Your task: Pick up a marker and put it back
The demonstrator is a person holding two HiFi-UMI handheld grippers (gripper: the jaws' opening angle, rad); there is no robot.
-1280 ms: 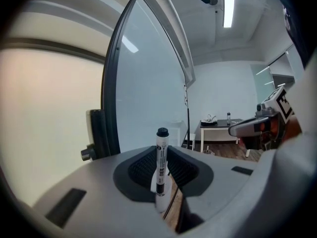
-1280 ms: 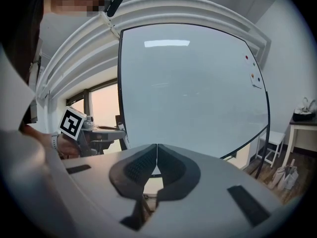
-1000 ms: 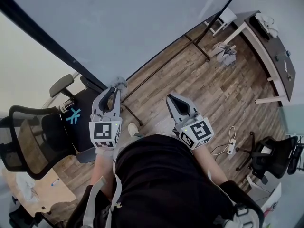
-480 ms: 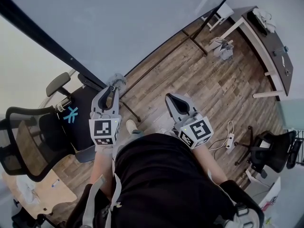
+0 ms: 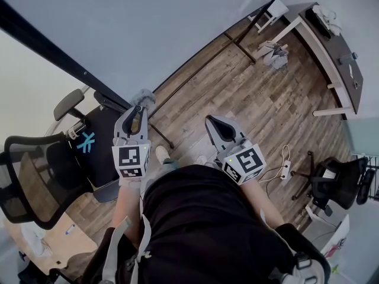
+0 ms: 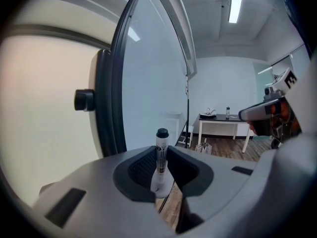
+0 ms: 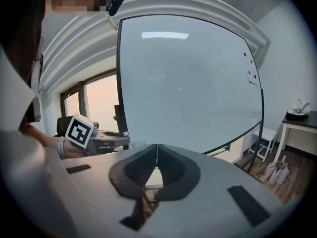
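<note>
A person is holding 2 grippers before a whiteboard [image 5: 166, 28]. The left gripper [image 5: 137, 112] is gripping a marker [image 6: 161, 150] upright between its partly parted jaws, black cap uppermost, near the board's dark frame [image 6: 118, 83]. The right gripper [image 5: 213, 123], apart on the right, is carrying nothing, its jaws pressed together. An office chair [image 5: 35, 170] is standing near left, a desk [image 5: 331, 40] far right.

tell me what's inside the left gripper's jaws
A marker, black cap up, stands upright, clamped between the left gripper's jaws. Its bottom end sinks behind the gripper's body and cannot be seen clearly.
</note>
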